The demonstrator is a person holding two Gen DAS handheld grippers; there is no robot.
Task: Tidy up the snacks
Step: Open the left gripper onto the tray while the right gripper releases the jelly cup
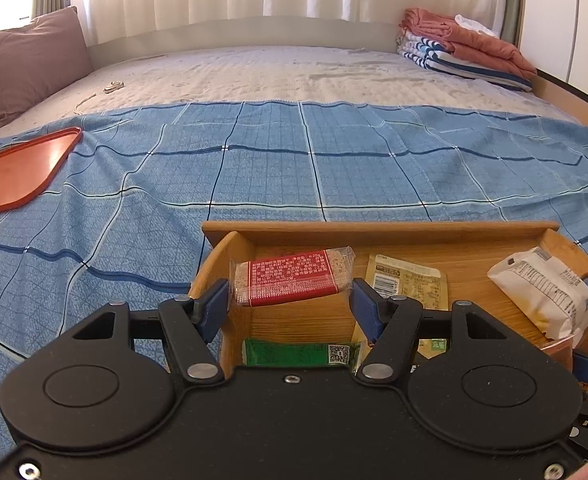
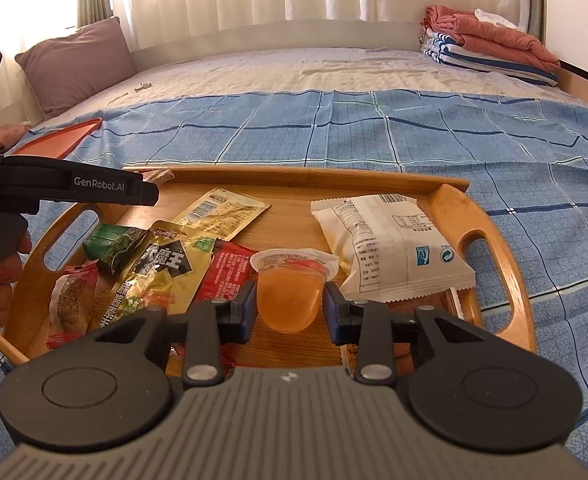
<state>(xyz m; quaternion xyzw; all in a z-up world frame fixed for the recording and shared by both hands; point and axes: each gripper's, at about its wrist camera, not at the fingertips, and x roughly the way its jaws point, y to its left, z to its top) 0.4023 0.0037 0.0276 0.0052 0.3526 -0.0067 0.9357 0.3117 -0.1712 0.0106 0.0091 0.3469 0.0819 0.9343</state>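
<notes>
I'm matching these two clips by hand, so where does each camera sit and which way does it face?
Left wrist: on the left hand-held gripper, facing down-forward over the wooden tray's left end; its fingers flank a red-label snack bar.
Right wrist: on the right hand-held gripper, facing the tray middle, pads against an orange jelly cup; a hand shows at left.
Shared: tray, white snack packet, orange tray, bed.
</notes>
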